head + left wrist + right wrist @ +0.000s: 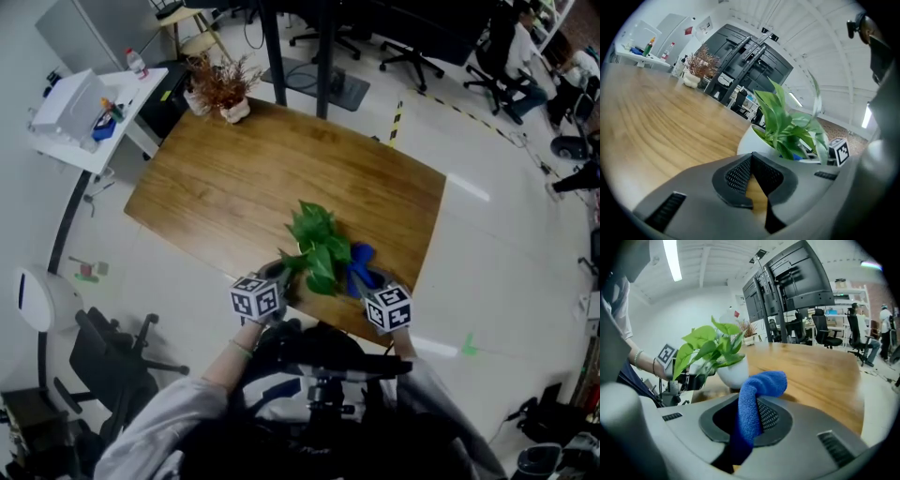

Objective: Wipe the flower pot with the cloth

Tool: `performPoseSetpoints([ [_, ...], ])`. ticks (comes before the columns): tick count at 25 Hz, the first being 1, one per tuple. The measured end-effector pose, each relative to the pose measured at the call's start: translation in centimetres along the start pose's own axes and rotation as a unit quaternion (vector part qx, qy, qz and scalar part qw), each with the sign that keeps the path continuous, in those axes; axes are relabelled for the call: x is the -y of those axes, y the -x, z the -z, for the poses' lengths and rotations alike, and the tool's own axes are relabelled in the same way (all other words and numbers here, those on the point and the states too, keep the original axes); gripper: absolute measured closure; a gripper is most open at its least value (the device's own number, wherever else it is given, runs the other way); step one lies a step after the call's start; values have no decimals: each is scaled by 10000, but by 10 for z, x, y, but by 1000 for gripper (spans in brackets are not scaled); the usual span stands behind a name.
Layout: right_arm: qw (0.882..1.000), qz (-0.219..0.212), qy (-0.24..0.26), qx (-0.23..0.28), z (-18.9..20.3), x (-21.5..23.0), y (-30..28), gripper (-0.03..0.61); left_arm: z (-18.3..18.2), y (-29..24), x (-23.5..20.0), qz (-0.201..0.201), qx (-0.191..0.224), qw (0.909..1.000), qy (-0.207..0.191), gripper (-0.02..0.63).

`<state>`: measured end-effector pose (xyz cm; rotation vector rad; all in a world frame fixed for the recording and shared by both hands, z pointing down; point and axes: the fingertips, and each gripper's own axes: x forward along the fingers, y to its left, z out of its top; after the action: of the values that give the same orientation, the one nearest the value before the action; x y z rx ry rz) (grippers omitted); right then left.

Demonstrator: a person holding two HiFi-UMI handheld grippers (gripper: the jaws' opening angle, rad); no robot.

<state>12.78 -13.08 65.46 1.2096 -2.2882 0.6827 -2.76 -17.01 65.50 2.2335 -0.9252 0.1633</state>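
Observation:
The flower pot is a white pot [751, 140] holding a leafy green plant [317, 246]; it stands near the front edge of the wooden table [234, 187]. My left gripper [275, 275] sits just left of the pot, and its jaws [750, 158] are shut with nothing between them. On the pot's right, my right gripper [367, 283] is shut on a blue cloth [759, 385], which bulges up out of the jaws [751, 404]. In the right gripper view the pot [732, 372] stands a little ahead and to the left, apart from the cloth [361, 256].
A dried plant in a small white pot [225, 89] stands at the table's far left corner. A white side table with bottles [89, 112] is beyond it. Office chairs [506, 66] stand on the floor at the back right.

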Motion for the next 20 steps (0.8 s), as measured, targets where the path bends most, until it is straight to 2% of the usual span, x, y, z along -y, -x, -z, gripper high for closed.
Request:
performPoseSetpoints([
  [4,9980,-175,434,423,-44,9,-5,516,16,-5,13,206,-195,9996,38,606],
  [7,9950,-492,745,439,-58,-4,-17,516,17,-10,16,310,-229,9993,26,606],
  [10,9932,-685,899,275,-52,-19,-25,515,10,-12,14,299,-213,9993,-35,606],
  [15,9948,-675,759,112,-33,-35,-34,515,-6,-13,2,156,-213,9994,-241,606],
  [20,9935,-839,771,-57,-18,-58,-44,515,-21,-23,-15,28,-143,9995,-294,606],
])
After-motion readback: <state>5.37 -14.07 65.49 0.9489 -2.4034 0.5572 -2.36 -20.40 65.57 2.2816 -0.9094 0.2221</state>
